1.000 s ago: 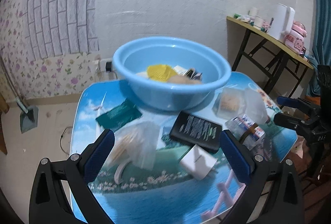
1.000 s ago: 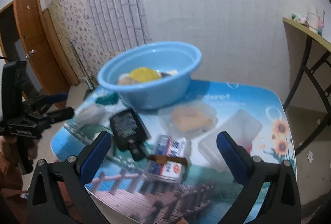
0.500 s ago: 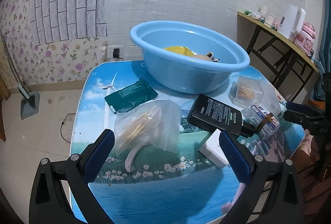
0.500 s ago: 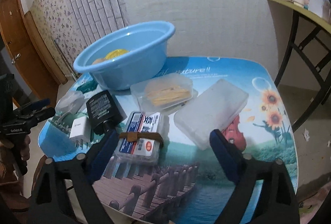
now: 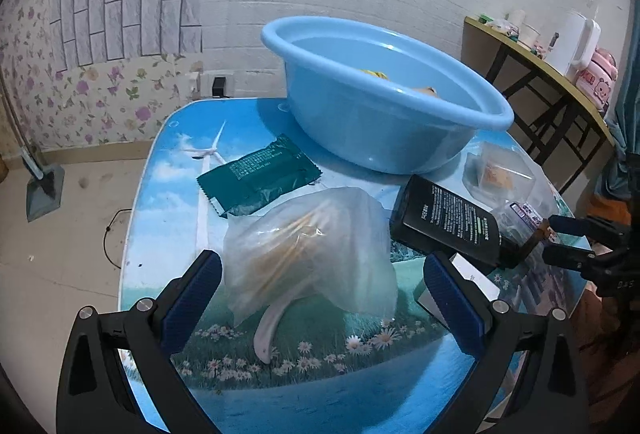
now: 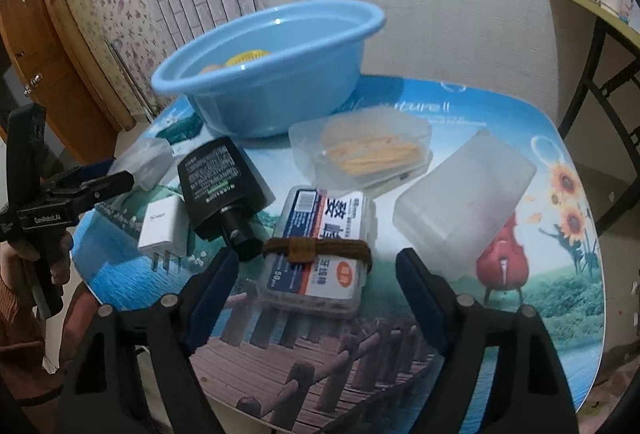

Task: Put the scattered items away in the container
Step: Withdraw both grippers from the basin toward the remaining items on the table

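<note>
We find the left gripper (image 5: 320,298) with jaws spread wide on either side of a clear plastic bag (image 5: 308,246), gripping nothing. The right gripper (image 6: 316,294) likewise stands open around a floss-pick box (image 6: 320,250) printed in Chinese characters with "50", a brown hair tie (image 6: 316,248) across it. The blue basin (image 6: 272,89) sits at the table's (image 6: 540,274) far side, holding a yellow item. The tabletop reads "nature". A black bottle (image 6: 220,185) and a white charger (image 6: 164,226) lie beside the box; their label text is illegible to us.
</note>
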